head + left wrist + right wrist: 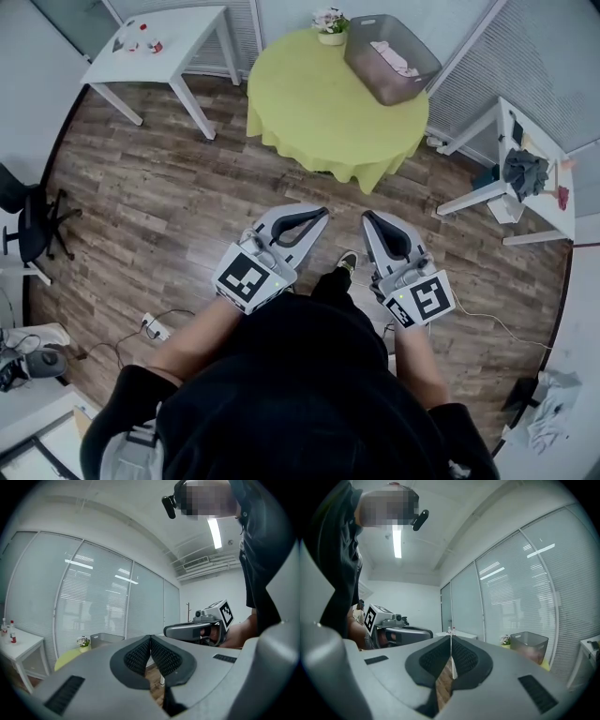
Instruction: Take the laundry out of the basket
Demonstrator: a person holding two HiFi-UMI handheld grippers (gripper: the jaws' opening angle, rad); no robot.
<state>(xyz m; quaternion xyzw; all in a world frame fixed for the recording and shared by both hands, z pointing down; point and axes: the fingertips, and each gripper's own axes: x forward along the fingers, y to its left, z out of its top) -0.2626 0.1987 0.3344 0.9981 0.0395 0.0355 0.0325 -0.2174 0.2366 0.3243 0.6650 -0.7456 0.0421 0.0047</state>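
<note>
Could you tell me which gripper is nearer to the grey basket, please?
Right, narrowly. In the head view the right gripper sits almost straight below the basket; the left gripper is further left. Neither is close.

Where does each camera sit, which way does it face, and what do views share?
Head view: on the head, steeply down at green table and basket; shows forearms, left claw, right claw.
Left gripper view: on the left claw, level along its shut jaws toward blinds; shows right claw.
Right gripper view: on the right claw, likewise; shows left claw.
Shared: basket in all three.
</note>
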